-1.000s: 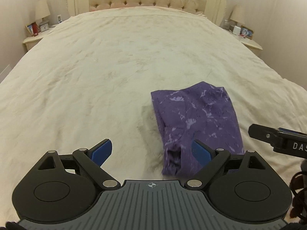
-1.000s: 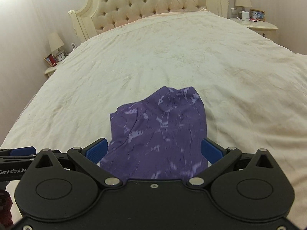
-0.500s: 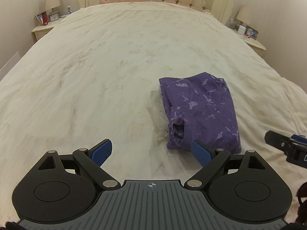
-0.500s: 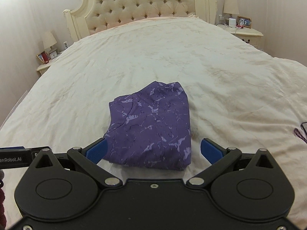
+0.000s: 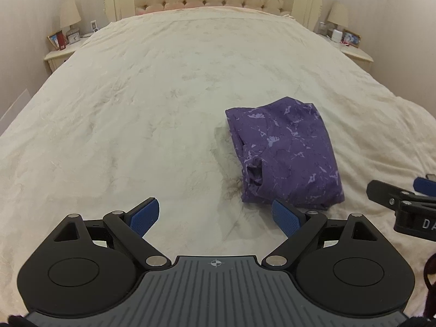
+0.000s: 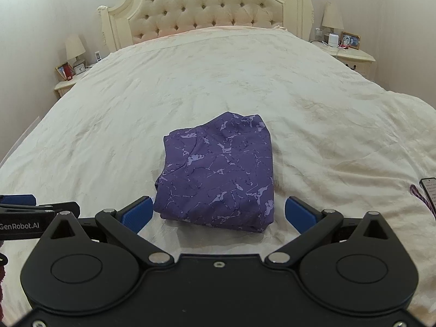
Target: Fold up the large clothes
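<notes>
- The purple garment (image 6: 218, 171) is seen folded into a compact bundle on the cream bedspread (image 6: 327, 109), its long axis running away towards the headboard (image 6: 207, 2).
- The right gripper (image 6: 218, 212) is held spread wide and empty, the bundle lying dead ahead, just beyond its pads (the nearer hand, by judgement).
- The left gripper (image 5: 215, 219) is likewise splayed, nothing clasped; the bundle lies ahead and rightward.
</notes>
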Motion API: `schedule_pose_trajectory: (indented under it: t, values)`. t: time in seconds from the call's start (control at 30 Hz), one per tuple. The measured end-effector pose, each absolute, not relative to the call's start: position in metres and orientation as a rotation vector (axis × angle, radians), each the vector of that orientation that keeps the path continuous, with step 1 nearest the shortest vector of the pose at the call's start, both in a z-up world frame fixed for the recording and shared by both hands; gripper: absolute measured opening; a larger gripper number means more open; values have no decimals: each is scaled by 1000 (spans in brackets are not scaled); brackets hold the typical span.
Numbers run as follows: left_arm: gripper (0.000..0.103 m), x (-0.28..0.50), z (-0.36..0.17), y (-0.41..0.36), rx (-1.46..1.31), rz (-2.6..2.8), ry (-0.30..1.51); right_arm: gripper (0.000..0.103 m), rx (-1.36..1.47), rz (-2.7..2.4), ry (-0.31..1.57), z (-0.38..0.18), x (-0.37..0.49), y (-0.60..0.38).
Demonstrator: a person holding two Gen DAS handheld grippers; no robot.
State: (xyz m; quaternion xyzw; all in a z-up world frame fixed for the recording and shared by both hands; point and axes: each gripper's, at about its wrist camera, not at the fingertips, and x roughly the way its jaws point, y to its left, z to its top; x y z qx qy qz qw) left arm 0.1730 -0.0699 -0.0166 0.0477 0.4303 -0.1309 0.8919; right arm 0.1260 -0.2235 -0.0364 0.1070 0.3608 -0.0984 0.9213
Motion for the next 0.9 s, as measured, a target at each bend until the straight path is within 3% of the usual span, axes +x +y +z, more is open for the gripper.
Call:
schedule_pose_trajectory:
  t: [0.9]
  values:
    - [90, 164, -33, -106, 116, -308, 1013, 102, 227, -256, 808, -51, 119, -248]
